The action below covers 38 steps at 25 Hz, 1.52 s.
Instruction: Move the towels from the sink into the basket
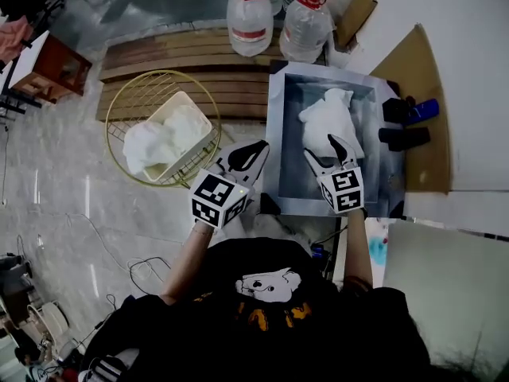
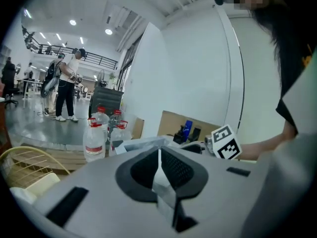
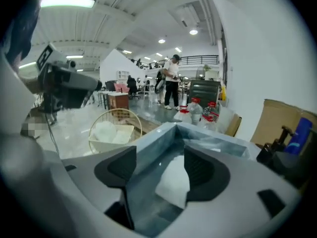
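Right gripper view showed the right gripper (image 3: 159,155) with its jaws apart and nothing pressed between the pads. It hung over the near end of the sink (image 3: 225,145). One white towel (image 3: 173,182) lay crumpled on the sink floor just ahead of the jaws and below them. From the head view the jaw tips sat at the towel's near edge, though whether they touched it could not be told. The left gripper (image 1: 253,151) was just to the left of the right one, outside the sink's left wall, with its jaws together and empty. Farther left of that gripper stood the wire basket (image 1: 107,122), with white cloths (image 1: 147,146) already heaped inside it. Two bottles (image 1: 250,14) stood beyond the sink's far end, well apart from both grippers. Judged from this, the task looked partly done: some of the load was in the basket, and at least this one towel was left in the sink. Whether anything lay hidden under it could not be seen. The step in hand seemed to be closing the right jaws on that towel, then carrying it left past the other gripper to the basket.
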Each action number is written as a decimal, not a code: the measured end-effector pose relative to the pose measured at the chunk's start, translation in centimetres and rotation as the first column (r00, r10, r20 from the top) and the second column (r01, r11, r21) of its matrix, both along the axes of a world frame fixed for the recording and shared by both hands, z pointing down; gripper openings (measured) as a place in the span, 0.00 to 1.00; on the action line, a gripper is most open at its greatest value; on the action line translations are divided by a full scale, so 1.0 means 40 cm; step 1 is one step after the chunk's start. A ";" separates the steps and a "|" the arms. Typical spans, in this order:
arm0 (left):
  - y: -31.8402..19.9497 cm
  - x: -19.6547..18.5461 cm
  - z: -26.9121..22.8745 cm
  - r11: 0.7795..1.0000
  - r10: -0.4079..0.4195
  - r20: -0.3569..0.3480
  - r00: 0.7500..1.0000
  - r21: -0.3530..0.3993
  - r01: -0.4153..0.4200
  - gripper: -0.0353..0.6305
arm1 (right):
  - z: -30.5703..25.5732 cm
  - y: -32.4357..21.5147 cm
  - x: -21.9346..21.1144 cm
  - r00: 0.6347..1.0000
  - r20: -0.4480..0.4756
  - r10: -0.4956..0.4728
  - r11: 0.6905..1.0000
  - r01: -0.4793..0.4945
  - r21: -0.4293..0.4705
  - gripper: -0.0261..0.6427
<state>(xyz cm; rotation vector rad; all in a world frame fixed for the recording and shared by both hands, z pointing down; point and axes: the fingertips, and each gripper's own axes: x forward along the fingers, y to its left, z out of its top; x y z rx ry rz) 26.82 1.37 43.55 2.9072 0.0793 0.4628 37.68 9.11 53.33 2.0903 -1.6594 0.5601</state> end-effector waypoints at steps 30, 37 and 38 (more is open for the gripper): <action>-0.079 -0.006 0.045 0.987 -0.155 0.113 0.981 0.051 0.150 0.08 | 0.475 -0.060 0.268 0.883 -0.395 -0.252 0.862 0.020 -0.506 0.35; -0.085 -0.055 0.036 0.980 -0.195 0.112 0.974 0.071 0.188 0.08 | 0.295 -0.062 0.272 0.914 -0.402 -0.047 0.944 -0.092 -0.318 0.27; -0.083 -0.057 0.036 0.979 -0.198 0.111 0.974 0.071 0.191 0.08 | 0.259 -0.060 0.272 0.921 -0.389 -0.010 0.955 -0.106 -0.276 0.27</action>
